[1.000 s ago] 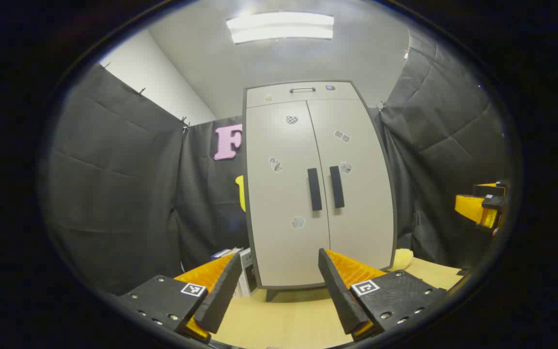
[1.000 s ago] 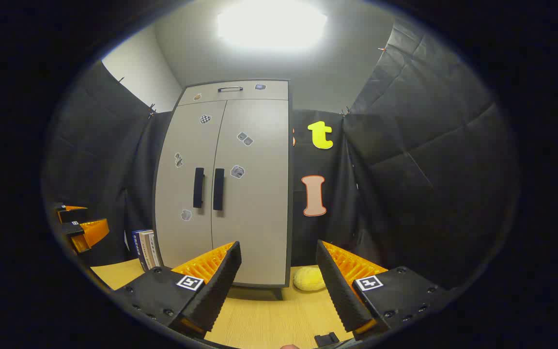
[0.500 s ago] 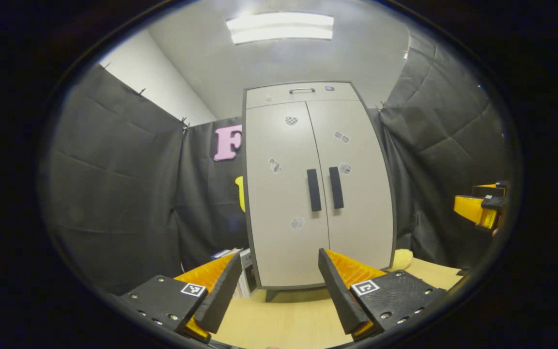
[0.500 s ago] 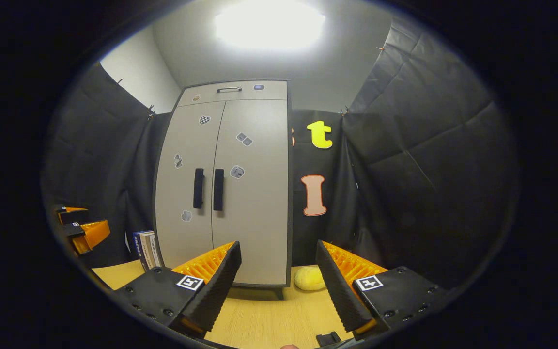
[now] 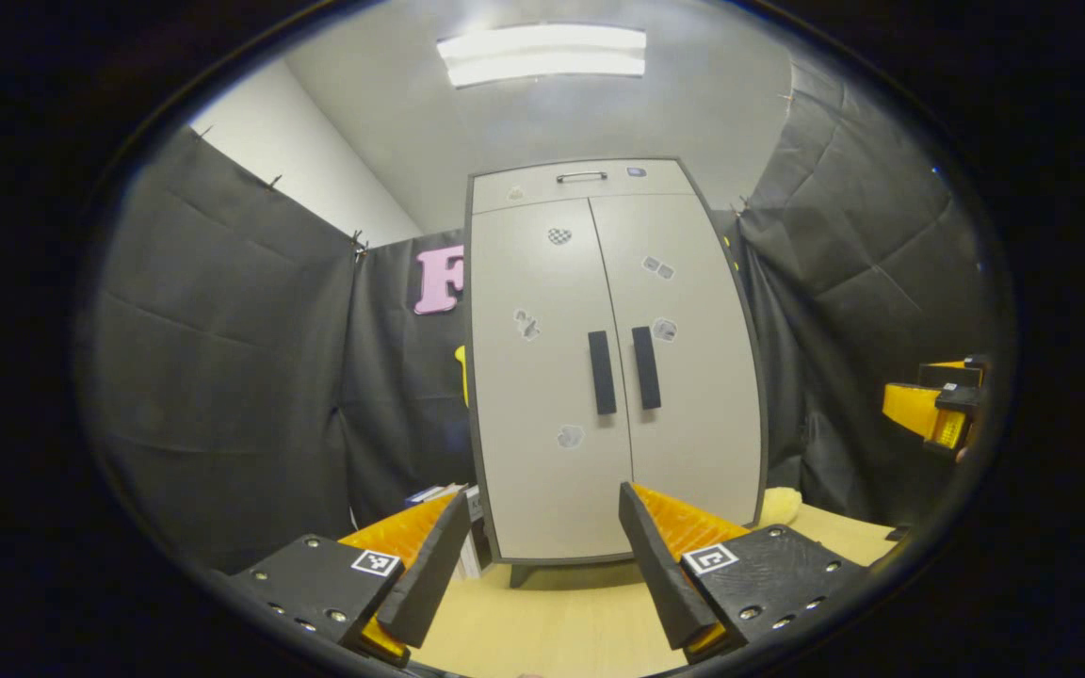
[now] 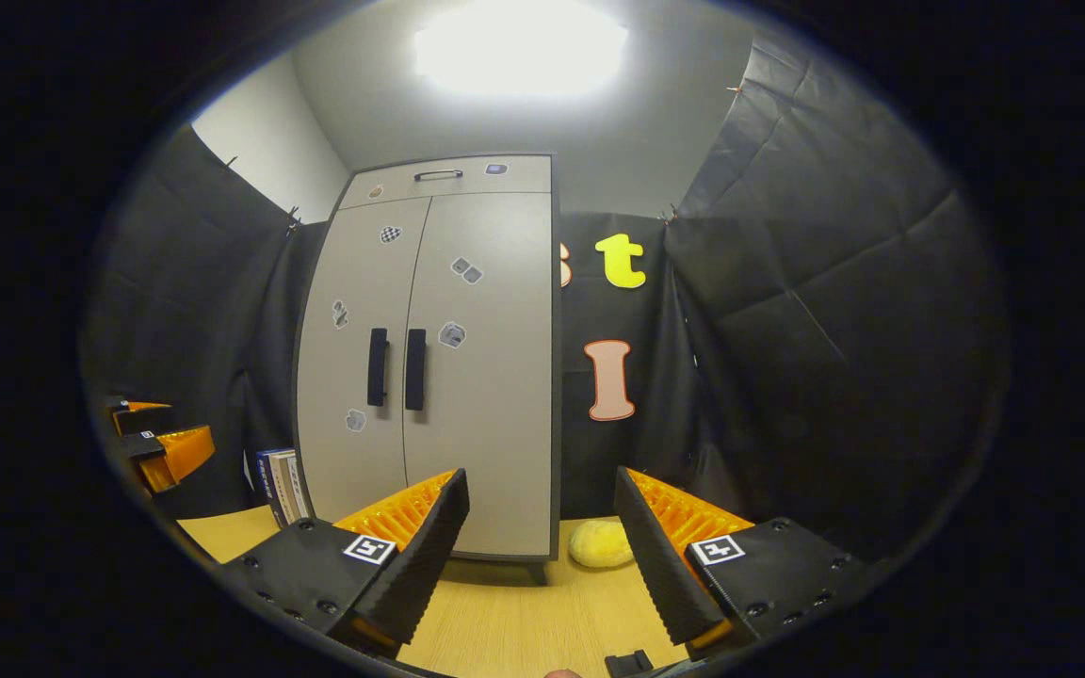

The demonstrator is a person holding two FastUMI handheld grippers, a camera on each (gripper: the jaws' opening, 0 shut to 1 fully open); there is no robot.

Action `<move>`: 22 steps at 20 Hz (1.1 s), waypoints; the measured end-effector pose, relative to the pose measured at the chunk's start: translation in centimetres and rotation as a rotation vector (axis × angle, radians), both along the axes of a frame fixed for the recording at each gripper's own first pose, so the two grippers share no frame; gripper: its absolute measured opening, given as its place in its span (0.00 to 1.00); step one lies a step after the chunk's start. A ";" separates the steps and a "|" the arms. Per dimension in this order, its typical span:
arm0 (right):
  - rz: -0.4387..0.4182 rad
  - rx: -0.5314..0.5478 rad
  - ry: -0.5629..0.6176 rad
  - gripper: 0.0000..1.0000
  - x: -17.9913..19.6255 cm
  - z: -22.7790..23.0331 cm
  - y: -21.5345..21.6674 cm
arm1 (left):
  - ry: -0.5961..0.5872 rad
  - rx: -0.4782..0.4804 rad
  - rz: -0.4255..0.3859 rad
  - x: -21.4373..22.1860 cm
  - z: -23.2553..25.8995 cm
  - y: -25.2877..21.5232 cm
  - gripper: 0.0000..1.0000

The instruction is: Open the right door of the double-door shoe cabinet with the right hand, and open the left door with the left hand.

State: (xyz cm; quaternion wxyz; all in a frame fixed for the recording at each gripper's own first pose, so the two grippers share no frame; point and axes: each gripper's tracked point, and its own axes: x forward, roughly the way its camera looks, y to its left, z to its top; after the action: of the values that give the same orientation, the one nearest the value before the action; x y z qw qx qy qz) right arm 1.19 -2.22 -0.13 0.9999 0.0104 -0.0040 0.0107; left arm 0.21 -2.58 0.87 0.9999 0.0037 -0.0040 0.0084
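So both doors of the shoe cabinet (image 5: 613, 367) were shut, standing at twelve o'clock on the wooden table (image 5: 580, 621), well apart from either tool. The left gripper (image 5: 535, 556) sat low with its jaws spread and empty, aimed close to the left handle (image 5: 602, 372), a sensible line for its door. The right gripper (image 6: 542, 546) was likewise spread wide, holding nothing, with the right handle (image 6: 415, 369) off at about eleven o'clock. Neither was touching the cabinet. A yellow sponge (image 6: 601, 543) lay just beside the cabinet's foot, and books (image 6: 281, 485) stood against its far side.
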 end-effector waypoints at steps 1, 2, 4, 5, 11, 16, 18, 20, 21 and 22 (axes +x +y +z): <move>0.009 0.003 0.001 0.98 0.2 0.0 -0.2 | -0.002 0.000 0.007 -0.2 0.1 -0.2 0.93; 0.018 0.003 0.002 0.98 0.4 0.0 -0.5 | -0.005 -0.003 0.016 -0.4 0.4 -0.5 0.93; 0.040 -0.002 -0.003 0.98 0.8 0.0 -1.0 | -0.002 -0.008 0.035 -0.6 0.5 -1.5 0.93; 0.055 -0.007 -0.008 0.98 1.1 0.1 -1.1 | 0.001 -0.006 0.048 -0.6 0.4 -1.9 0.93; 0.139 0.044 0.014 0.98 3.7 -0.2 0.2 | 0.023 0.010 0.098 -1.6 -0.5 -3.6 0.92; 0.139 0.083 0.013 0.98 7.7 1.5 3.0 | 0.035 -0.004 0.069 1.3 -1.9 -2.5 0.93; 0.132 0.081 -0.001 0.98 9.6 2.6 4.2 | 0.028 -0.007 0.061 2.9 -2.1 -1.4 0.92; 0.121 0.085 -0.011 0.98 11.7 3.5 5.4 | 0.024 -0.003 0.051 4.3 -2.4 -0.1 0.93; 0.122 0.088 -0.013 0.98 12.6 3.9 6.1 | 0.022 0.000 0.048 5.1 -2.7 0.5 0.92; 0.126 0.088 -0.017 0.98 13.5 4.3 6.9 | 0.023 0.000 0.046 5.7 -3.0 1.1 0.92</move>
State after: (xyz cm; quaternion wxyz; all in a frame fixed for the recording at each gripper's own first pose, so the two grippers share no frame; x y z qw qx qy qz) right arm 14.71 4.64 4.14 0.9957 0.0546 -0.0121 0.0734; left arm 5.91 -1.48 -2.08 0.9995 0.0042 0.0074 0.0315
